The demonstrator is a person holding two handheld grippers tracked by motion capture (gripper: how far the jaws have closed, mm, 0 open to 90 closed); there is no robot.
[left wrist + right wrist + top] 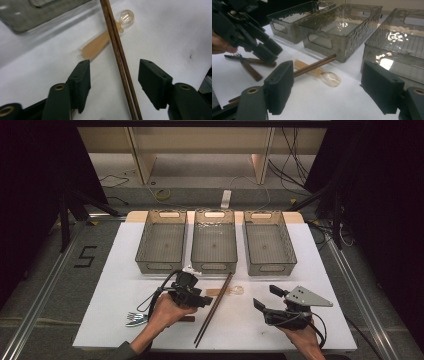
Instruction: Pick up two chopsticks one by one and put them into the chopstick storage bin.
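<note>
Black fingers point(80, 82) of the left gripper point(113, 83) stand partly apart, astride the chopsticks point(120, 65), with white worktop point(175, 30) showing on both sides of the pair; nothing is grasped. Those chopsticks lie flat between the fingers, nearer the right one, their long axis running from the gripper's body away past the fingertips. Just beyond the left fingertip lies a clear spoon point(100, 42), crossing under the chopsticks, bowl on the far side. Apart from them, the right gripper point(327, 87) hovers with fingers point(279, 85) spread wide and released, holding nothing; the spoon's bowl lies ahead between them.
</note>
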